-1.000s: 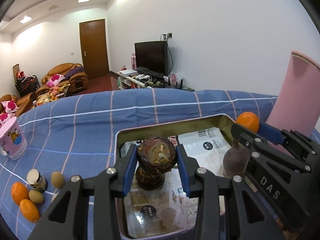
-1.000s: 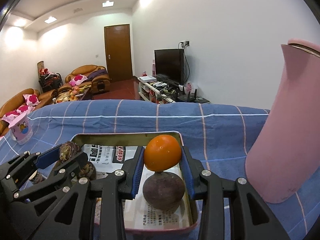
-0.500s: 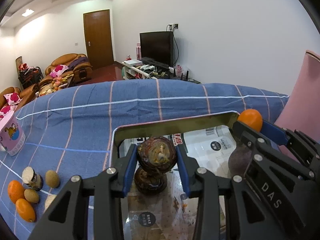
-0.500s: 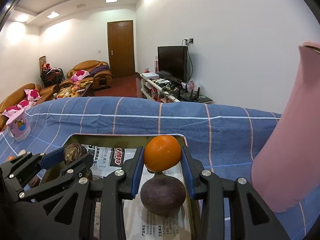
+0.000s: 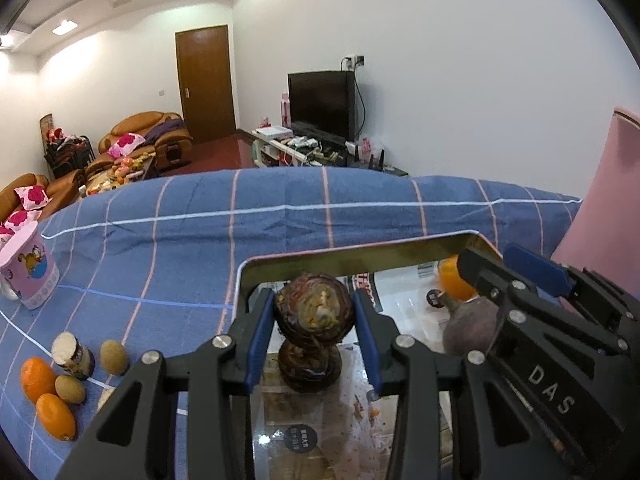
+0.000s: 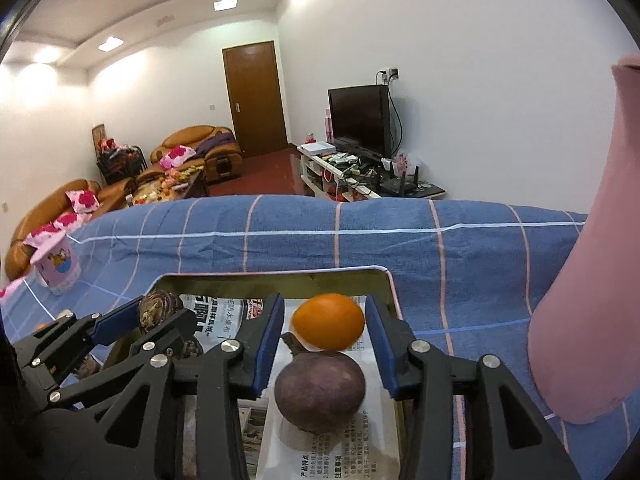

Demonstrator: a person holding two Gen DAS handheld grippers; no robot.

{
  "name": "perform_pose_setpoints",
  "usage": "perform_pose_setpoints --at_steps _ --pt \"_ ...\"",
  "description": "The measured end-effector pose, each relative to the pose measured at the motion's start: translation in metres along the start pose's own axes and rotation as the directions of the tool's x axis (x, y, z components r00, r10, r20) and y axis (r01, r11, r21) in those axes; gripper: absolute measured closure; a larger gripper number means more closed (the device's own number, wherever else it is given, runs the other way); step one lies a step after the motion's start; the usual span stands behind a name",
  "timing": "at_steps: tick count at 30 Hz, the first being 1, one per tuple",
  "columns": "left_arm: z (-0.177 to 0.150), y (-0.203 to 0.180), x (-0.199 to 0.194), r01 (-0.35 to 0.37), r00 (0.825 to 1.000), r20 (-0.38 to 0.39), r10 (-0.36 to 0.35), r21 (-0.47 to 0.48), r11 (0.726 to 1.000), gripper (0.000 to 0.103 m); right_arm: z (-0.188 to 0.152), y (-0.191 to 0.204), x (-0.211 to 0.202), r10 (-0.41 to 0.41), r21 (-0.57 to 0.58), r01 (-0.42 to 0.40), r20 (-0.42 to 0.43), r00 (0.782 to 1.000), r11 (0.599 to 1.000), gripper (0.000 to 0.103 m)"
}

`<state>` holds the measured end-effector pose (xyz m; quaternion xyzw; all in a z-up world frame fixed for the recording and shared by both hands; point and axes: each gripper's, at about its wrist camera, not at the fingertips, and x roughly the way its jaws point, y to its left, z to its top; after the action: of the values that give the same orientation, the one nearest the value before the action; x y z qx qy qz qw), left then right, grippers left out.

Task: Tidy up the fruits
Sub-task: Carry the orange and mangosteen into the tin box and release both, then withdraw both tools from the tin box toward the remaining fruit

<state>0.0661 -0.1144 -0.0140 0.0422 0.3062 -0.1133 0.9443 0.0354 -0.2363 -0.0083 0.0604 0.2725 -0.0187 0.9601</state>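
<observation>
**Stacking fruit in the tray**

Looking along the left tool: gripping a dark brown, rough-skinned fruit between the blue pads, which touch it on both sides while the jaws ease apart. Sitting right on top of a second brown fruit, inside the paper-lined metal tray on the blue checked surface. Farther right in the same tray, an orange above a purple fruit, both partly hidden behind the other tool's black frame. Off to the left on the cloth, well apart from the tray, two loose oranges, some kiwis and a pink cup.

Looking along the right tool: jaws opening, with the orange between the pads and a gap showing on its left side, so no grip on it. Resting on the purple fruit, near the tray's right wall. Just beyond that wall, a tall pink jug.
</observation>
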Motion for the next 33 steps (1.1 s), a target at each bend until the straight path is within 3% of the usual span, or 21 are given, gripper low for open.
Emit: perform_pose_setpoints --at_steps 1,3,4,7,8,9,13,19,25,33 --pt "0.000 0.000 -0.001 -0.004 1.000 0.007 0.004 0.003 1.000 0.058 0.000 0.000 -0.001 0.003 0.005 -0.003 0.006 1.000 1.000 0.056" --pt "-0.001 -0.001 -0.005 0.000 1.000 0.023 -0.001 0.010 1.000 0.039 0.000 -0.002 -0.004 0.021 0.023 -0.022 0.022 1.000 1.000 0.045" --pt "-0.001 -0.002 -0.007 -0.001 0.999 0.033 0.001 0.013 1.000 0.034 0.000 -0.003 -0.006 0.025 0.030 -0.026 0.035 0.999 0.999 0.034" --pt "-0.003 -0.005 -0.020 -0.015 0.995 0.097 0.011 0.037 0.999 0.016 0.002 -0.002 -0.018 0.005 0.027 -0.008 0.094 0.996 1.000 0.032" --pt "-0.004 -0.005 -0.022 -0.020 0.994 0.110 0.015 0.048 0.999 0.003 0.002 -0.002 -0.023 -0.014 0.027 0.011 0.120 0.993 1.000 0.032" --pt "-0.005 -0.006 -0.026 -0.030 0.992 0.127 0.022 0.058 0.998 0.000 0.002 -0.003 -0.029 -0.040 0.032 0.036 0.146 0.988 0.999 0.032" --pt "-0.007 -0.006 -0.035 -0.046 0.985 0.167 0.033 0.076 0.996 0.000 0.003 -0.013 -0.039 -0.105 0.096 0.088 0.190 0.976 0.991 0.022" --pt "-0.007 0.003 -0.035 -0.055 0.987 0.154 0.047 0.050 0.997 0.000 0.002 -0.029 -0.041 -0.146 0.173 0.113 0.187 0.971 0.978 0.021" --pt "-0.009 0.012 -0.036 -0.072 0.988 0.141 0.068 0.023 0.997 0.000 -0.003 -0.017 -0.042 -0.204 0.110 0.184 0.209 0.957 0.977 0.021" --pt "-0.014 0.022 -0.041 -0.082 0.988 0.132 0.081 0.004 0.997 0.000 -0.008 -0.003 -0.049 -0.209 0.079 0.197 0.218 0.953 0.977 0.021"
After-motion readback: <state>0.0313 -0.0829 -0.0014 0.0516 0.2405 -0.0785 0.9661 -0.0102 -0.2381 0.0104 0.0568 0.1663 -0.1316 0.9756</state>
